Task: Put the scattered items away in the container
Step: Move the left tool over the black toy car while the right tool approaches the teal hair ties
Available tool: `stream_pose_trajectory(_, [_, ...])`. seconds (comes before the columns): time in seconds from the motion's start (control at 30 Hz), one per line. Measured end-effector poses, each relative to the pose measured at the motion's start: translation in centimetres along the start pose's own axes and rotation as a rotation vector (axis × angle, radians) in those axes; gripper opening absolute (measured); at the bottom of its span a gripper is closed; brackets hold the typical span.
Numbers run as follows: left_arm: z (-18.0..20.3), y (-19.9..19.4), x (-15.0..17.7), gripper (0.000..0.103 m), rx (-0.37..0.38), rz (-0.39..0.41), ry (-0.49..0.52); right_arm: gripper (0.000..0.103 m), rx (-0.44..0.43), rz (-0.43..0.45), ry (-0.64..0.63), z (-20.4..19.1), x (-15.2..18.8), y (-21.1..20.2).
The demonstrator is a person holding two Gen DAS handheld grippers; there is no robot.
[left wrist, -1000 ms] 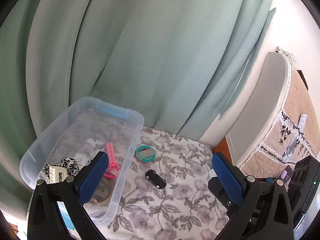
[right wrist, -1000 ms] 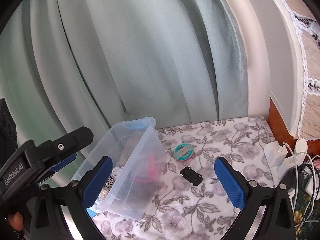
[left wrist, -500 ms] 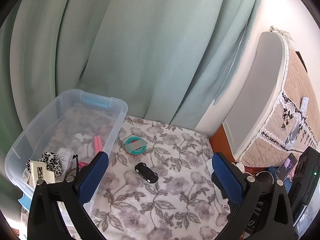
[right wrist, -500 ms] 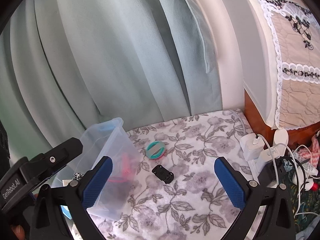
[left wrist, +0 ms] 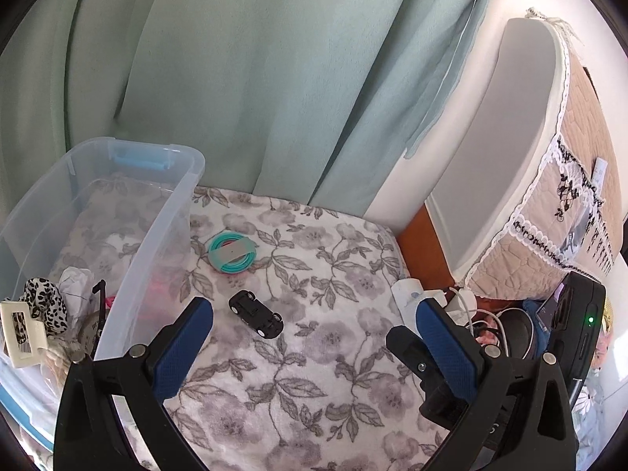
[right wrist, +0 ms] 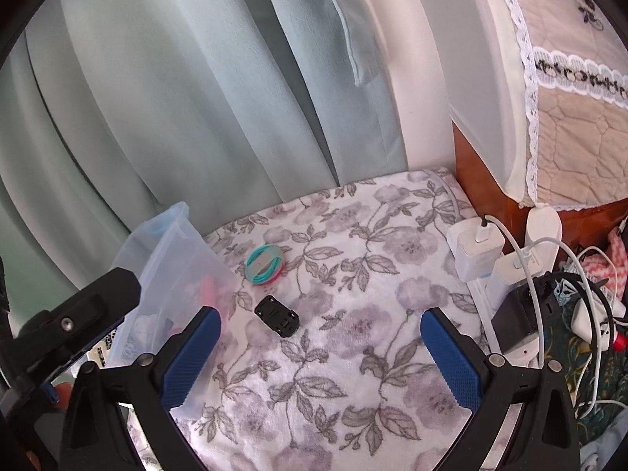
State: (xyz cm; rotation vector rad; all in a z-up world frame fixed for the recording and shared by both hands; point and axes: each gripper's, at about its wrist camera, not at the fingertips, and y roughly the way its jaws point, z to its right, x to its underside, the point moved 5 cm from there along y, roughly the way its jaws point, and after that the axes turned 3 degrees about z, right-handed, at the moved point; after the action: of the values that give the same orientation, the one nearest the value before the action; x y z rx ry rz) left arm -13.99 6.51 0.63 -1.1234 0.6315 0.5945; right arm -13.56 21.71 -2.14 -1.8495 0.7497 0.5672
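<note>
A wide fall of pale green curtain (left wrist: 235,78) is seen behind everything. Below it, a floral blanket (left wrist: 314,333) is spread over the surface on which the things lie. A clear plastic container (left wrist: 157,235) is stood at the left edge of the blanket; a leopard-print item (left wrist: 41,298), a white tag (left wrist: 19,333) and something pink are held inside it. At the right edge, a white power strip (right wrist: 498,274) with chargers and tangled cables is found.

The left hand-held gripper (left wrist: 314,345) is held above the blanket with its blue pads spread wide, nothing being pinched. The right hand-held gripper (right wrist: 320,353) is likewise held wide apart and empty.

Two items are left out on the blanket. A teal ring of coiled bands (left wrist: 231,253) is lain just beside the container's right wall. A small black toy car (left wrist: 255,314) is placed near it, closer to the grippers, apart from the container.
</note>
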Motion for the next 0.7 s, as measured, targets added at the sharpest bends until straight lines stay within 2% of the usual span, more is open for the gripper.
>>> stream_pose_trajectory(0.2, [-0.2, 2.9, 1.5, 0.103, -0.029, -0.091, -0.019, 0.103, 0.022, -0.074, 0.031, 2.2, 0.7, 2.3])
stream_pose_trajectory(0.4, [-1.5, 4.9, 2.0, 0.103, -0.088, -0.139, -0.057, 0.103, 0.042, -0.132, 0.093, 4.6, 1.6, 4.3])
stream_pose_trajectory(0.57, [-2.6, 6.4, 2.4, 0.103, -0.15, -0.173, -0.08, 0.103, 0.041, -0.149, 0.121, 5.6, 1.7, 5.4])
stream_pose_trajectory(0.7, [-3.1, 7.7, 2.9, 0.103, -0.165, -0.198, -0.091, 0.103, 0.038, -0.15, 0.132, 6.0, 1.7, 6.1])
